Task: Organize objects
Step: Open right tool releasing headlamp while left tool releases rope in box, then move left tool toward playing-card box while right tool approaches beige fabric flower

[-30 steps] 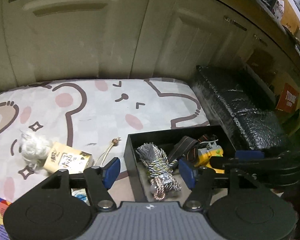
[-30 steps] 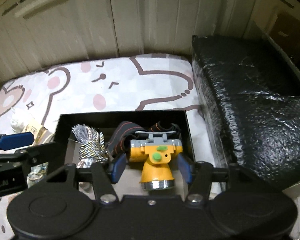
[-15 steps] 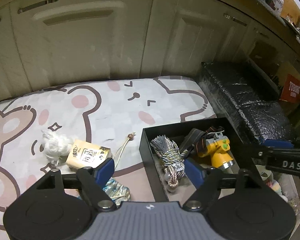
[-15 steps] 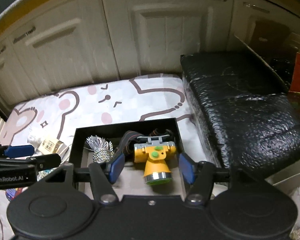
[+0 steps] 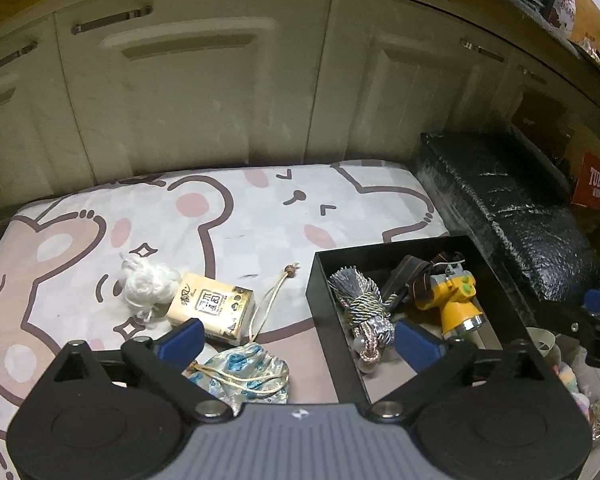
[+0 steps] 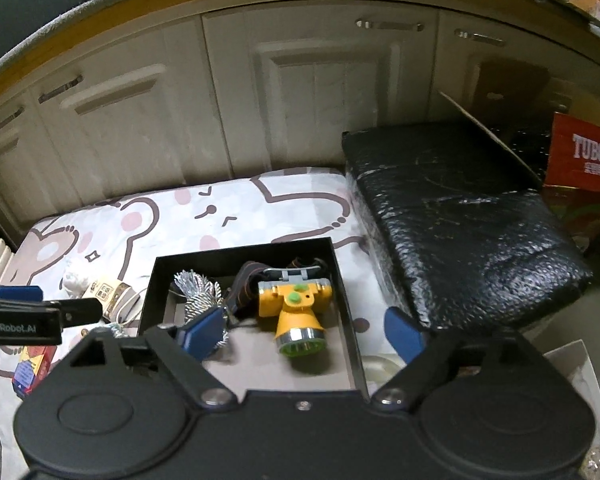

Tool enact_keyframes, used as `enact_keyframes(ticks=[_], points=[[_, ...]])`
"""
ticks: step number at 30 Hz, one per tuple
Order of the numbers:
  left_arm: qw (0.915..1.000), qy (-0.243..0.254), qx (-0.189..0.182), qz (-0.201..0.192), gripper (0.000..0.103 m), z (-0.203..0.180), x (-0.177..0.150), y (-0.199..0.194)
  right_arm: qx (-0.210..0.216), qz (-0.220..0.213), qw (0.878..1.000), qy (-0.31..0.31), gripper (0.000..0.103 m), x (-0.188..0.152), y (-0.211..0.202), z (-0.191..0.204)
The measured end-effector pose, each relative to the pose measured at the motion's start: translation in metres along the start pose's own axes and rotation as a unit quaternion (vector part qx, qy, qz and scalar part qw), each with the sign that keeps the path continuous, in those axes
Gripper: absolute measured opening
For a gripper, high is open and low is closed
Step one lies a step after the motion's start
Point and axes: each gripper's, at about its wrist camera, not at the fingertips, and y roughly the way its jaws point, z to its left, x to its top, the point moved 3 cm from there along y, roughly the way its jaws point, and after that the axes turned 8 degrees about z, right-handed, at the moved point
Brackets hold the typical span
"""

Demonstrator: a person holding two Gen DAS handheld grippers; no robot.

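Above a black box (image 6: pixel 346 300) on the bear-print mat, both grippers, left gripper (image 5: pixel 296 336) and right gripper (image 6: pixel 304 330), have just been opening, jaws empty. Yellow headlamp (image 6: pixel 296 304) and rope bundle (image 5: pixel 364 312) lie inside it. Likely next: grasping the loose tissue pack (image 5: pixel 212 306).

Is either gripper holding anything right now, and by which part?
Nothing is held. Left gripper and right gripper have just been opening; both are open with nothing between the fingers.

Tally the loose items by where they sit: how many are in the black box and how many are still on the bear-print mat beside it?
In the black box: 2, the yellow headlamp and the silver tassel cord.
On the mat: 3, the white yarn bundle, the tissue pack and the blue drawstring pouch.
Total: 5
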Motion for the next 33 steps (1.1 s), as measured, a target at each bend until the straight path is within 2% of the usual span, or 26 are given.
enact_keyframes(ticks=[5,18,23,33], points=[[0.9999,0.017,-0.002,-0.001,0.103,-0.003,-0.005,-0.004,-0.023,-0.01,1.0,-0.005,0.103,-0.008,-0.006,0.0],[0.9991,0.042,0.001,-0.005,0.103,-0.002,-0.015,-0.011,-0.026,-0.01,1.0,0.01,0.103,-0.02,-0.015,-0.007],[0.9985,0.054,-0.01,-0.002,0.103,0.001,-0.017,-0.014,-0.022,-0.013,1.0,0.013,0.103,-0.022,-0.015,-0.007],[0.9988,0.049,-0.009,-0.007,0.103,0.036,-0.017,-0.021,-0.021,-0.025,0.999,0.001,0.103,-0.021,-0.009,0.007]])
